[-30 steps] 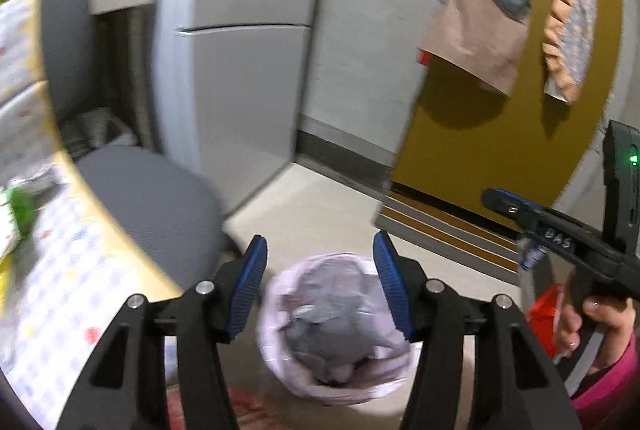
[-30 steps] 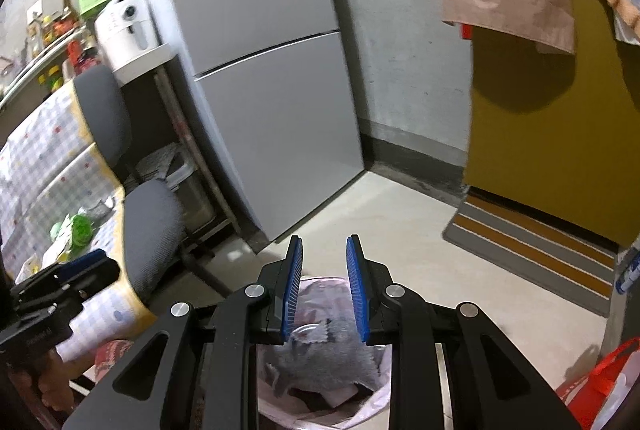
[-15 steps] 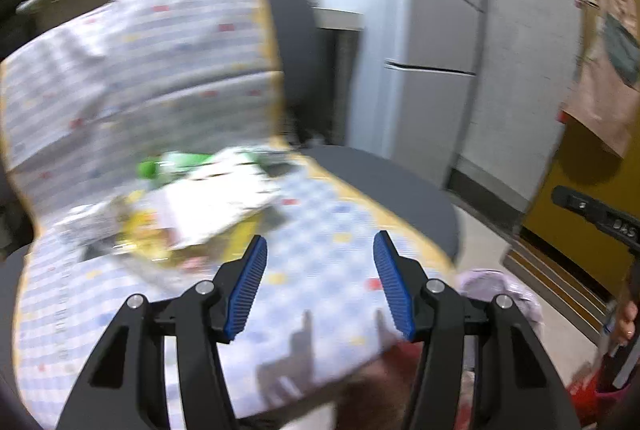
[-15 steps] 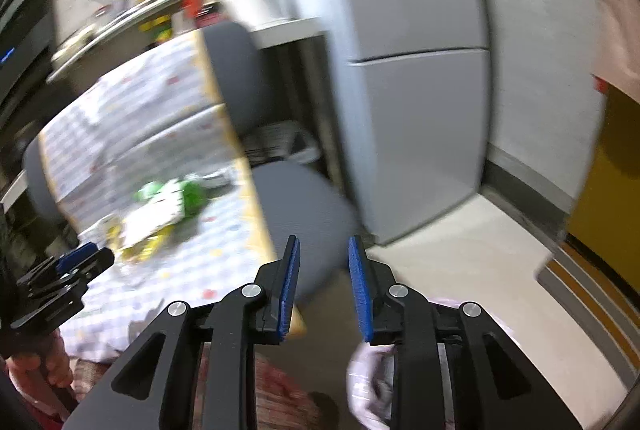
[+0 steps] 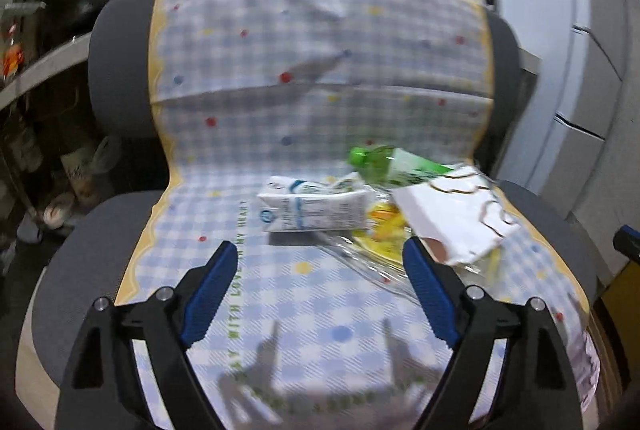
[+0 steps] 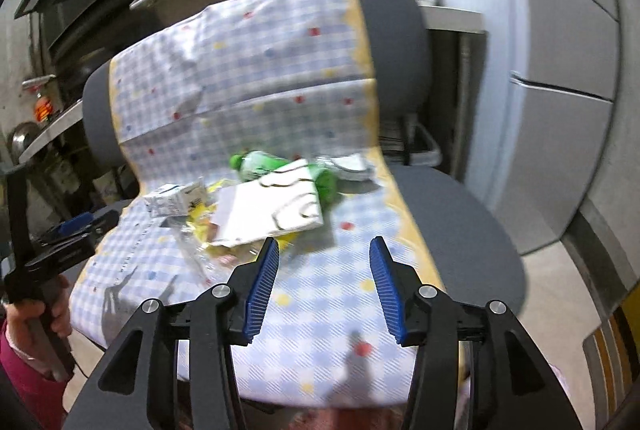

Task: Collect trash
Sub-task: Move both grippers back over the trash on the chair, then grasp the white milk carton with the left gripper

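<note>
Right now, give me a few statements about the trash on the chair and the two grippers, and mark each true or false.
1. The white carton lies on its side on the checked cloth. True.
2. The green bottle stands upright. False: it lies flat at the back of the pile.
3. The left gripper clamps the carton. False: its jaws are opening, with nothing between them.
4. The white paper bag lies partly over the yellow wrapper. True.
5. The right gripper holds nothing. True; its jaws are opening.
</note>
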